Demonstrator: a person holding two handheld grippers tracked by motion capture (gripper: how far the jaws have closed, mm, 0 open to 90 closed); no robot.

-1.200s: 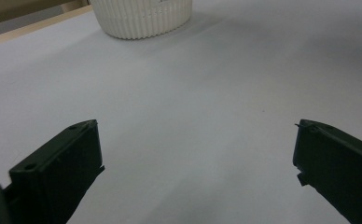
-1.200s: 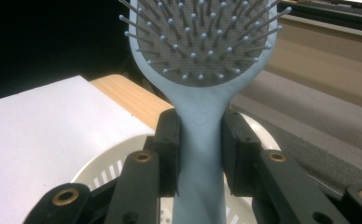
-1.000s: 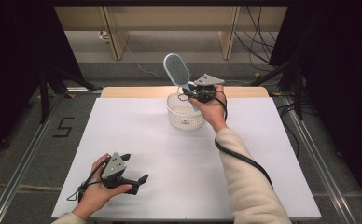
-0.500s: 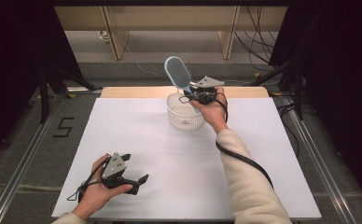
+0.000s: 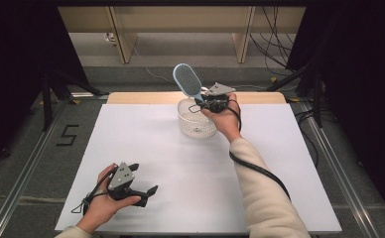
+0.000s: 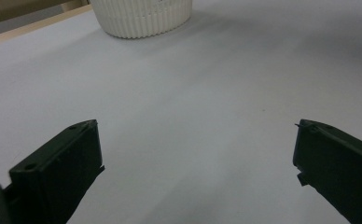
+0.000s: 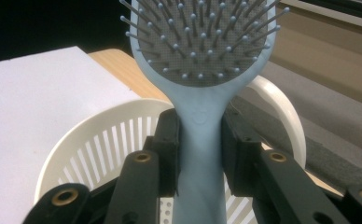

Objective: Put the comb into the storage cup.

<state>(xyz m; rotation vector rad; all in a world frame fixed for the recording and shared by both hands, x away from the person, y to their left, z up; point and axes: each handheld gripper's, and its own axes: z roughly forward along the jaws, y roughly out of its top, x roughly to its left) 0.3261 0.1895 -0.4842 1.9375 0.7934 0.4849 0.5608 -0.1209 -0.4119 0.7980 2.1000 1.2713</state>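
Observation:
A light blue hairbrush (image 5: 187,82) with a grey bristle pad is held by its handle in my right gripper (image 5: 204,104), just above the far rim of a white slotted basket (image 5: 196,119). In the right gripper view both jaws press on the hairbrush's handle (image 7: 200,135), and the basket (image 7: 95,140) lies below and behind. My left gripper (image 5: 146,188) rests near the table's front left with its jaws wide apart and nothing between them. In the left gripper view the left gripper (image 6: 195,158) stands over bare white table, with the basket (image 6: 142,16) far ahead.
A white sheet covers the table (image 5: 146,148), with a wooden strip (image 5: 131,97) along its far edge. Black cables (image 5: 260,171) trail from the right gripper along the sleeve. Dark stands and a shelf stand beyond the table.

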